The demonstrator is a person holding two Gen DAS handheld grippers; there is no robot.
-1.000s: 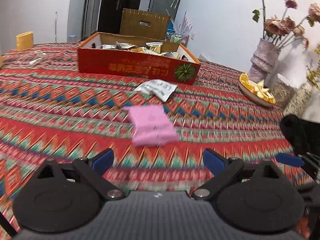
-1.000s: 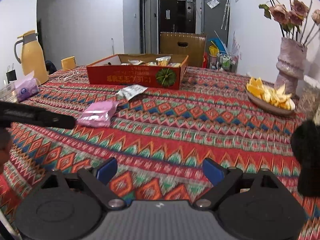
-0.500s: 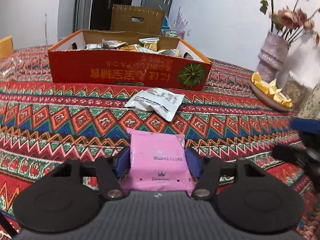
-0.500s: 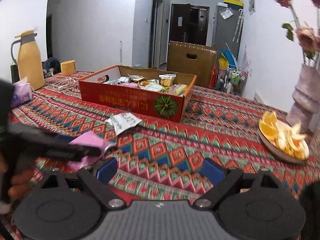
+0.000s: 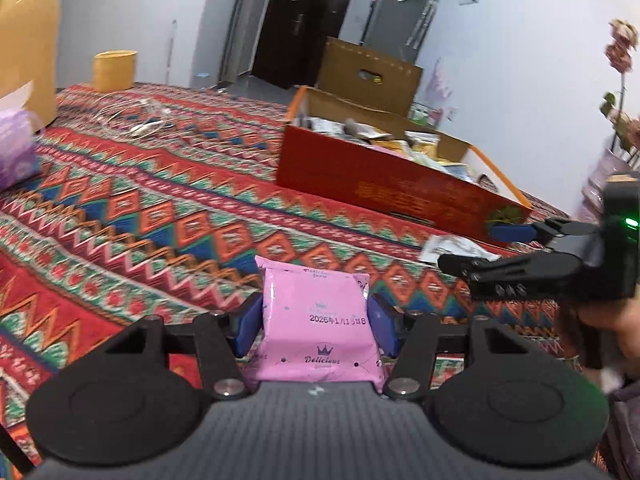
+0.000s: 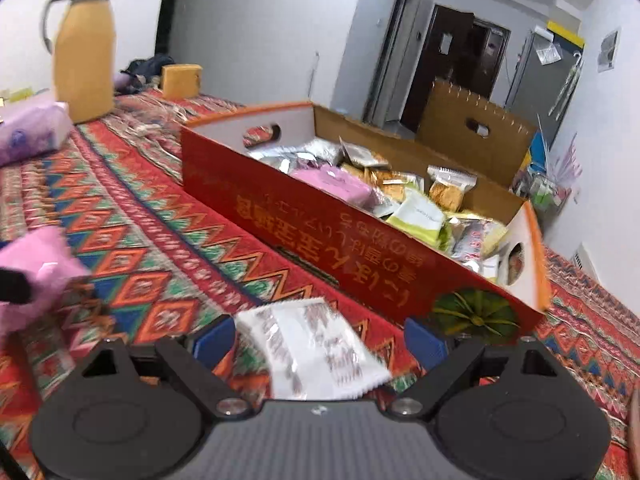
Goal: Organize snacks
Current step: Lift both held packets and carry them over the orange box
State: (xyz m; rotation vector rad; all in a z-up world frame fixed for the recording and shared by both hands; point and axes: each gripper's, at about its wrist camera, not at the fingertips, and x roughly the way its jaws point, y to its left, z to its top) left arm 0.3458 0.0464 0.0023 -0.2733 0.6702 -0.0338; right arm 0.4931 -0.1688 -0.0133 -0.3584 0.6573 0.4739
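Your left gripper (image 5: 315,326) clamps the pink foil snack packet (image 5: 318,334) at lower centre for boxing, while your right gripper (image 6: 320,340) closes, fingers apart, around the white printed sachet (image 6: 316,344) below the red cardboard snack box (image 6: 340,216).

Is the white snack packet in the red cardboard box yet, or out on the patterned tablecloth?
Out. The white snack packet lies on the patterned tablecloth, before the red cardboard box.
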